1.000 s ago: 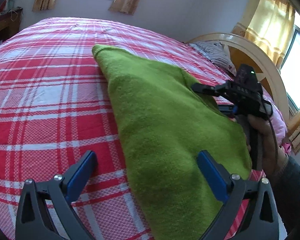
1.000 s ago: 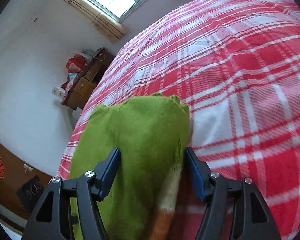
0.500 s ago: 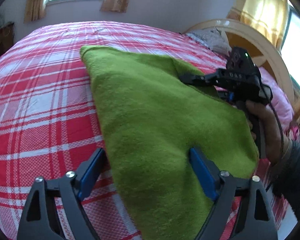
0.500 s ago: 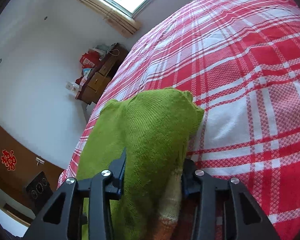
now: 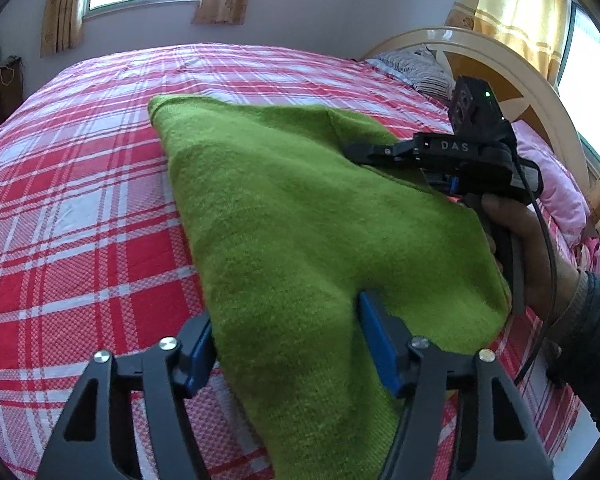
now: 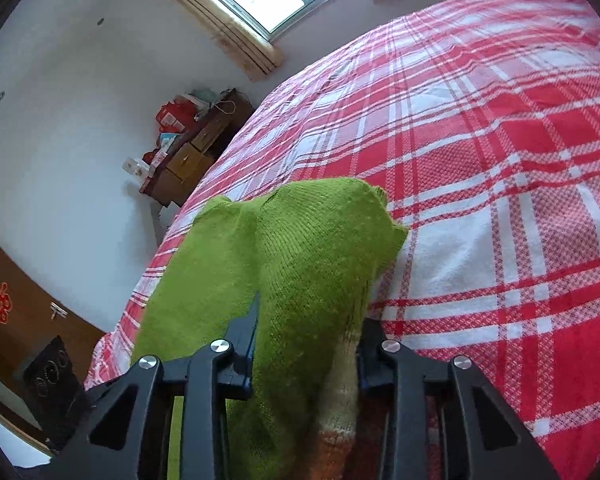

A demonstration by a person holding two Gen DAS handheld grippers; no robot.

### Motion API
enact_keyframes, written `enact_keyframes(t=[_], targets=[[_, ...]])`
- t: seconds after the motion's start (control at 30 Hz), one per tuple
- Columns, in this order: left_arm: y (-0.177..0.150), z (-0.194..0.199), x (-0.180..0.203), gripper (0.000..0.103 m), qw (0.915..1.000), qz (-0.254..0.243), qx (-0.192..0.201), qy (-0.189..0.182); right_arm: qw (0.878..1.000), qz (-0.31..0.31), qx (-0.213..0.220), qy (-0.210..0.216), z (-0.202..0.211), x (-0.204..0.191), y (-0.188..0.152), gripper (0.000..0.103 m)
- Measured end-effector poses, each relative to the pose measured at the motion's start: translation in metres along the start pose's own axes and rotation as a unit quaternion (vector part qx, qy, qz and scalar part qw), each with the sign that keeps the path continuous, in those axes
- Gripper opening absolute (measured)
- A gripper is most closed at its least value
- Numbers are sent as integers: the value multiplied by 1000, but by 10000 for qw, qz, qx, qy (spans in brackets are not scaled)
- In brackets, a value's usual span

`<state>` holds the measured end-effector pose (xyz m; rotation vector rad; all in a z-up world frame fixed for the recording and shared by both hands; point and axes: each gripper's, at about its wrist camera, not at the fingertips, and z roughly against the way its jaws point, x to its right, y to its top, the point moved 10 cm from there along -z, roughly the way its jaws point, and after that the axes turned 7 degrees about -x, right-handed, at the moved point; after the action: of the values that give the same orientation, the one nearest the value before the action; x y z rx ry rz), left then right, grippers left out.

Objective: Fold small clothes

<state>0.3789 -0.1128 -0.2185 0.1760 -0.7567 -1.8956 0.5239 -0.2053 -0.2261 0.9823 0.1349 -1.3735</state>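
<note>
A green knitted garment [image 5: 300, 220] lies on the red and white plaid bed [image 5: 80, 200]. My left gripper [image 5: 288, 344] is closed down on the garment's near edge, with the fabric bunched between its blue pads. In the right wrist view the same green garment [image 6: 300, 264] runs between the fingers of my right gripper [image 6: 308, 348], which is shut on a fold of it; a pale and orange striped band shows low down. The right gripper also shows in the left wrist view [image 5: 452, 156], gripping the garment's right side.
A curved wooden headboard [image 5: 520, 76] with a striped pillow [image 5: 416, 68] and a pink blanket [image 5: 552, 176] stands at the right. A wooden dresser [image 6: 192, 152] with clutter stands by the wall beyond the bed's far edge.
Both grippers have closed from open onto the green garment. The left one moved forward onto its near edge; the right one narrowed onto its fold.
</note>
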Motion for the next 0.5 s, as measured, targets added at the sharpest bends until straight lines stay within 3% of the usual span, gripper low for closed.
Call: enact_keyframes(t=[0.23,0.5], targets=[[0,10,5,47,9994,-251,72,243,9988,205,136,-426,1,-12,0,31],[-14,33,5,40,9985,-375,118,381,9987,296,332,-251,16,-39,-15,29]])
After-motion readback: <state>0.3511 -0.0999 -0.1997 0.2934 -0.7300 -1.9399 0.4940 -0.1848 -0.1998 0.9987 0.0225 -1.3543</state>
